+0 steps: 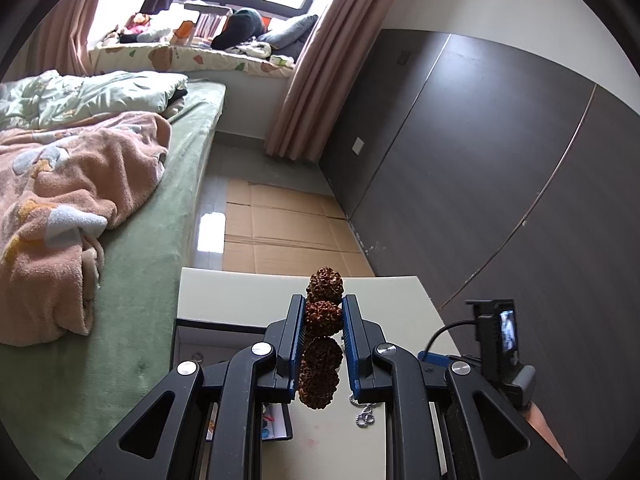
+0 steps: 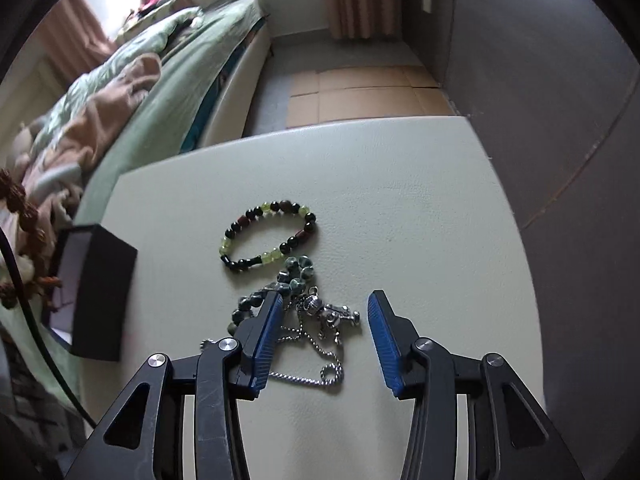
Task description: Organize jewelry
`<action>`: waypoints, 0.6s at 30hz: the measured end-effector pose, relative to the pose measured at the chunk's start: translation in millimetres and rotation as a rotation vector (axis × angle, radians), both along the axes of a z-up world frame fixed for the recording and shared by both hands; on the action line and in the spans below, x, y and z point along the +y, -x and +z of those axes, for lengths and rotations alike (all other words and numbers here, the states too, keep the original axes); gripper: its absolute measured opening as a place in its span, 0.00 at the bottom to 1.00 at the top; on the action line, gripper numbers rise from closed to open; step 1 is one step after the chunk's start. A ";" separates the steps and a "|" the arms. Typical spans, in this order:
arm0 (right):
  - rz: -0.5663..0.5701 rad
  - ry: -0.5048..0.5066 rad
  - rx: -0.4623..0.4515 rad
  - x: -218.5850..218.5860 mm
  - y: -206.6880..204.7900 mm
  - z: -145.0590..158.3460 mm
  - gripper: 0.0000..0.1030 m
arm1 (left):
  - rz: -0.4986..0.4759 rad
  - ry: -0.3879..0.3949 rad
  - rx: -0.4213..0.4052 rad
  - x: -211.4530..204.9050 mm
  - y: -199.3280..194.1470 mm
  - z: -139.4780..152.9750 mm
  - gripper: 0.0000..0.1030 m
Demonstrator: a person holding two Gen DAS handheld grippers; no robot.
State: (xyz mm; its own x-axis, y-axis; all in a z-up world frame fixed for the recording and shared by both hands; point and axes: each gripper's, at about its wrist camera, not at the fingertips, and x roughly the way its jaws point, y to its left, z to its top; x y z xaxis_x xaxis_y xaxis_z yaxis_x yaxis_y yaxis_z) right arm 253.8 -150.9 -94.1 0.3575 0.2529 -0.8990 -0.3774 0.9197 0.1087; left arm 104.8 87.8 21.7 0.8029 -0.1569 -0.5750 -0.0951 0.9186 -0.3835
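Your left gripper [image 1: 323, 334] has its blue-padded fingers [image 1: 297, 344] pinched on a string of large, knobbly brown seed beads [image 1: 323, 318], which hangs lifted above the pale leather-look counter [image 1: 400, 292]; keep that grip steady and carry the string toward the open black box with the white lining [image 2: 96, 292] at the counter's left edge, lowering it so the beads coil inside rather than drape over the rim. Your right gripper [image 2: 326, 338] points steeply down with its fingers spread, nothing pressed between them, straddling a silver ball chain with a small metal figure pendant [image 2: 330, 314]. That chain lies tangled against a strand of mottled grey-green stone beads [image 2: 288, 280], so when you close, I would take the pendant or a loose loop alone, lift slowly, and watch that the green strand does not come up with it. A bracelet of black, reddish and pale green round beads [image 2: 268, 236] lies just beyond, apart from the tangle and easier to take later. No brand, label or readable writing shows on the box, the jewelry or the grippers.
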 end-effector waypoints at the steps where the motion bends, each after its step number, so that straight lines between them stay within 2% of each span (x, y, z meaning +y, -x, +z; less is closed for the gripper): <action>1: 0.011 0.010 0.008 2.1 -1.8 -4.1 0.44 | 0.001 0.001 0.000 0.5 -0.2 0.1 0.18; 6: 0.039 0.069 0.011 11.9 -6.0 -19.5 0.44 | 0.007 0.002 0.005 2.7 -1.3 -1.5 0.18; 10: 0.055 0.087 -0.040 18.0 -1.5 -19.5 0.43 | 0.012 -0.002 0.016 4.9 -2.0 -5.0 0.18; 12: 0.062 0.083 -0.044 18.3 -0.4 -18.7 0.37 | 0.018 -0.002 0.019 6.9 -1.2 -5.7 0.18; 13: 0.067 0.065 -0.028 16.9 0.1 -17.5 0.29 | 0.021 -0.003 0.021 8.0 -0.5 -6.5 0.19; 14: 0.069 0.061 -0.015 15.4 1.7 -18.1 0.16 | 0.023 -0.004 0.023 8.9 -0.5 -7.1 0.18; 18: 0.075 0.035 0.021 9.9 5.8 -18.1 0.16 | 0.028 -0.009 0.033 11.4 2.1 -10.6 0.18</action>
State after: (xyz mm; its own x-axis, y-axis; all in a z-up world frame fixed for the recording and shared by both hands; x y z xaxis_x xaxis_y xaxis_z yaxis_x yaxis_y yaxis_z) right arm 248.0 -141.0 -112.2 0.3195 0.2466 -0.9150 -0.4435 0.8922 0.0855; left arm 102.7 99.2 11.1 0.7876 -0.1288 -0.6026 -0.1337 0.9189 -0.3712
